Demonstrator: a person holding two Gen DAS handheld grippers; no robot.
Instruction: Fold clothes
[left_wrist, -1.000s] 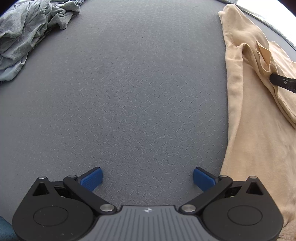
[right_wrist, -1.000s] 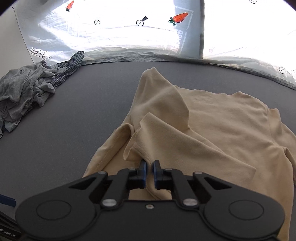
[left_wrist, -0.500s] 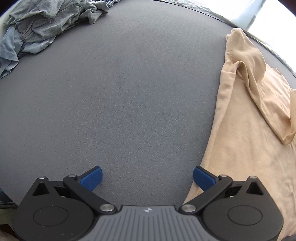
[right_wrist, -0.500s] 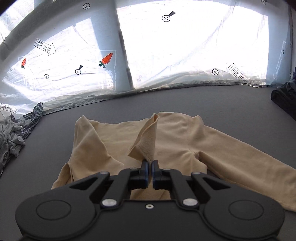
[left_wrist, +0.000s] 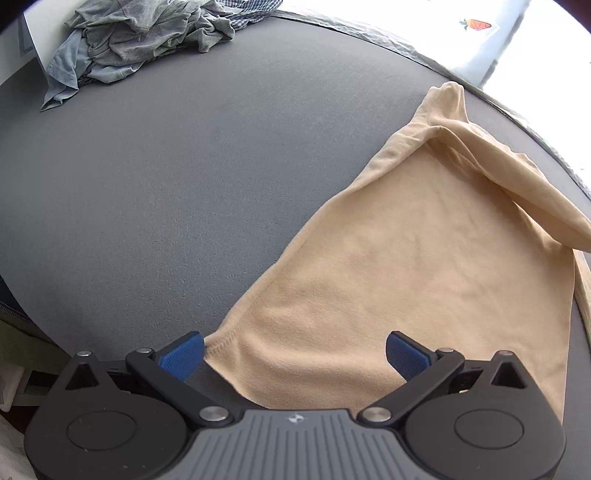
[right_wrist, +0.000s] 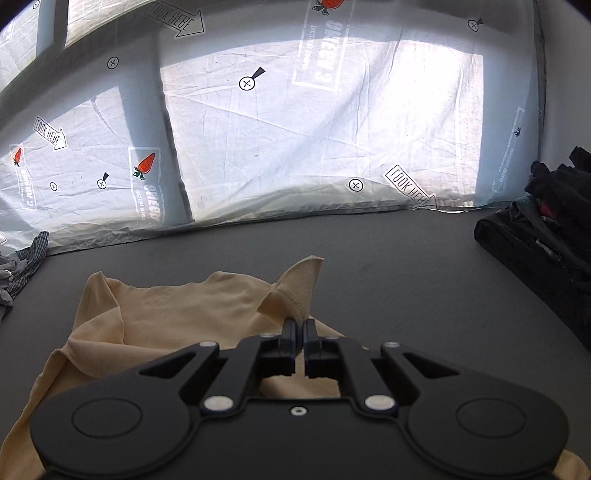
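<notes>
A beige long-sleeved shirt (left_wrist: 424, 266) lies on the dark grey table (left_wrist: 166, 177). In the left wrist view its hem corner sits between the blue pads of my left gripper (left_wrist: 293, 356), which is open and hovers over that corner. In the right wrist view my right gripper (right_wrist: 299, 326) is shut on a cuff or edge of the beige shirt (right_wrist: 177, 314), and the pinched cloth stands up in a small peak above the fingers. The rest of the shirt spreads to the left and below the right gripper.
A heap of grey and checked clothes (left_wrist: 140, 40) lies at the table's far left corner. A pile of dark clothes (right_wrist: 543, 229) sits at the right edge. A white printed sheet (right_wrist: 314, 129) hangs behind the table.
The left gripper has moved right, onto the shirt's hem corner, still open. The right gripper has carried its pinched cloth to the right and swung its view toward the dark pile.
</notes>
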